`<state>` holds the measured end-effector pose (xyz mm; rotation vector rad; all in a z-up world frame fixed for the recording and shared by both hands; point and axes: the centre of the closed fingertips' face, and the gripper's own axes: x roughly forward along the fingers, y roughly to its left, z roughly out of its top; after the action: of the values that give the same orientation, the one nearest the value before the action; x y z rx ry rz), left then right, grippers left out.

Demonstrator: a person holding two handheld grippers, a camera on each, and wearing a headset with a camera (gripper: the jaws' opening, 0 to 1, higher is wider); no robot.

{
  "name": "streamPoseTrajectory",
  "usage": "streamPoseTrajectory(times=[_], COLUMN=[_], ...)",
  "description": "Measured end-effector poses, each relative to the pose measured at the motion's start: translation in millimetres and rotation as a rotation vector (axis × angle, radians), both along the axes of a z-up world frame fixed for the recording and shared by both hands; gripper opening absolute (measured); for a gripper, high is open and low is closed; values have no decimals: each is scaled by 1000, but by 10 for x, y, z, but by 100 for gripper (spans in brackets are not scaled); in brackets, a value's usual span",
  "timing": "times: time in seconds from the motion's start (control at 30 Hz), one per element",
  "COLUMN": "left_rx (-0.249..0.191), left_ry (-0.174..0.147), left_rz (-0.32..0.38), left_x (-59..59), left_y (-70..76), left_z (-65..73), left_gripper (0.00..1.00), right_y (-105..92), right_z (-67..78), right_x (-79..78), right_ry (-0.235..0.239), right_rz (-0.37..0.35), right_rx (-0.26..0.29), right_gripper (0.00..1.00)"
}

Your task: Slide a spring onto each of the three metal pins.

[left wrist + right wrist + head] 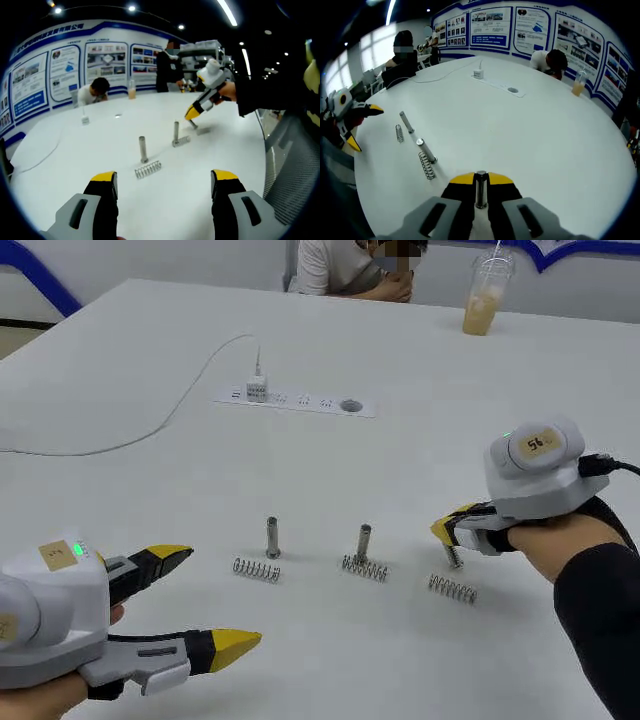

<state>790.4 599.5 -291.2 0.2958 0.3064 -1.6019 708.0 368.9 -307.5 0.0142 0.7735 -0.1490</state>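
Observation:
Two metal pins stand upright on the white table, the left pin [272,537] [143,149] [406,121] and the middle pin [364,542] [176,132] [426,150]. A spring lies in front of each: left spring [257,569] [148,169] [399,133], middle spring [365,568] [181,141] [426,165]. My right gripper [443,531] [480,181] is shut on the third pin [455,556] [480,189], which hangs tilted with its lower end near the table. The third spring [452,588] [203,131] lies just in front. My left gripper [218,596] [165,185] is open at the near left, holding nothing.
A power strip [295,400] with a white charger [257,388] and its cable lies mid-table. An iced drink cup [485,300] stands at the far edge, beside a seated person [350,265]. Other people stand beyond the table.

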Motion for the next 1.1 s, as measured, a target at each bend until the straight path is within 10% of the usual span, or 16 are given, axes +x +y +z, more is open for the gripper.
streamPoseTrajectory(times=[1.1], left_rx=[0], left_ry=[-7], left_rz=[-2], left_x=[-12], left_y=[26], left_z=[18], left_gripper=[78], right_y=[59], right_z=[85], right_x=[-181], right_ry=[-30], right_rz=[8], right_rx=[4], right_gripper=[9])
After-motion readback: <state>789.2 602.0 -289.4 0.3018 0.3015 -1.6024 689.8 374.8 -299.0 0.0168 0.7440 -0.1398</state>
